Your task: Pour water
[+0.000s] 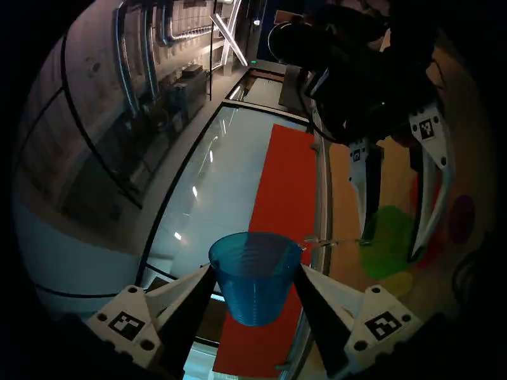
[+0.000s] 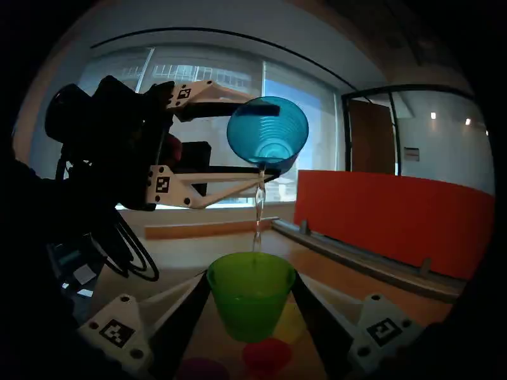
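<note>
Mid-pour: left gripper [image 1: 253, 271] clamped on blue cup [image 1: 255, 285], tipped. Thin water stream [image 2: 258, 202] drops into green cup [image 2: 251, 303], gripped by right gripper [image 2: 251, 278] just below. Next: probably tip further as flow thins, lip over green rim.

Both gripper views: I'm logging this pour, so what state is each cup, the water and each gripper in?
blue cup: tipped steeply, pouring from its lower rim.
green cup: upright, mouth open, below the blue cup; fill level unclear.
water: thin stream falling into the green cup.
left gripper: fingers shut on the blue cup.
right gripper: fingers shut on the green cup.
</note>
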Motion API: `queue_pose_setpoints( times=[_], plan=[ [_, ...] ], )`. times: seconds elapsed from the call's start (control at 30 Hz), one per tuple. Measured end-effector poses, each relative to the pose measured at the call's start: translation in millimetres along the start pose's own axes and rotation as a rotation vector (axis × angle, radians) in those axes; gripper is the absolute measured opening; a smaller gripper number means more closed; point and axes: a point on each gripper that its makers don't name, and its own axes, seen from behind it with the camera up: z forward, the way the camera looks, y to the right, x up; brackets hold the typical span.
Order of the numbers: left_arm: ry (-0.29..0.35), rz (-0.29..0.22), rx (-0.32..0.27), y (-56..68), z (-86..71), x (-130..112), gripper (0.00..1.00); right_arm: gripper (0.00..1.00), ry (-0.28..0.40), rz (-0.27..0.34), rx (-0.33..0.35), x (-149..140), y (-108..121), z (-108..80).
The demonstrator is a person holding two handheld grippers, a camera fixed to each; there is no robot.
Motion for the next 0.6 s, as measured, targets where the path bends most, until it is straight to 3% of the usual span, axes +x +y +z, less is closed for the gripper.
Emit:
queue_pose_setpoints(
  times=[0.6],
  plan=[
    [0.004,0.053,0.006,1.4,-0.8,3.4,0.84,0.92,0.008,-0.003,-0.011,3.6,2.2,-2.7]
  ],
)
